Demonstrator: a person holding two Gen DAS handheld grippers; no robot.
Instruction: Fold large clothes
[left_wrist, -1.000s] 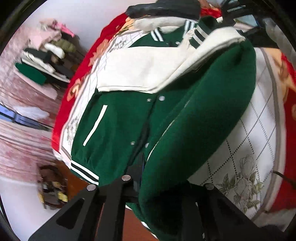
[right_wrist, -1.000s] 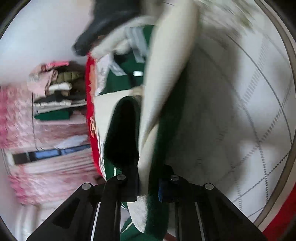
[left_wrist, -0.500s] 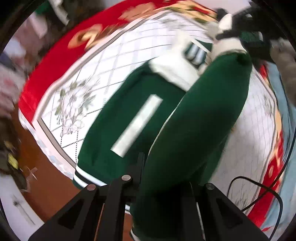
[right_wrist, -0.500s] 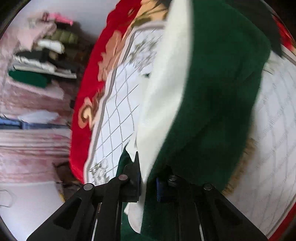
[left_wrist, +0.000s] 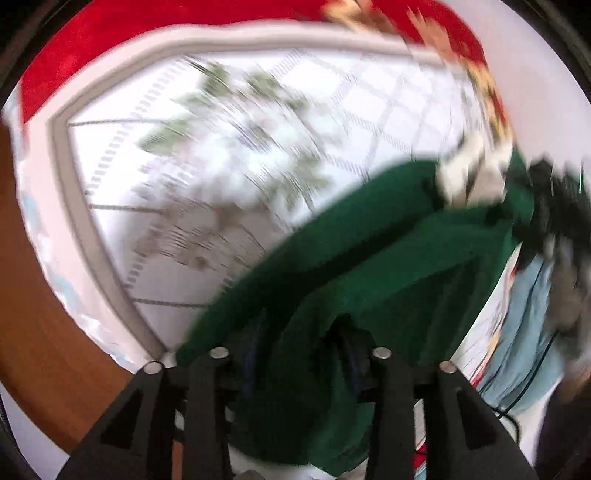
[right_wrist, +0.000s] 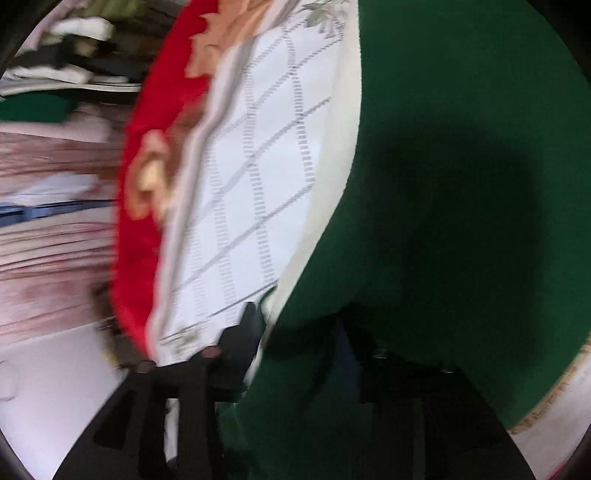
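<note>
Across the quilt (left_wrist: 229, 206), the thick, floppy jacket (left_wrist: 369, 266) sagged between both half-open, just-opening grippers (left_wrist: 301, 354) (right_wrist: 295, 336); grip its hem, six o'clock.

Bed cover (left_wrist: 258, 122): white centre, grey lattice and blurred flower print, grey band, red border with gold-orange motifs.
Floor (left_wrist: 40, 332): brown, showing past the cover's left corner in the left view.
Wall (right_wrist: 55, 398): pale, plain, lower left of the right view.
Curtain (right_wrist: 48, 258): pink, blurred.
Shelf (right_wrist: 62, 74): stacked folded garments, white, dark and green, upper left.
Light: daylight, soft; both views motion-blurred.
</note>
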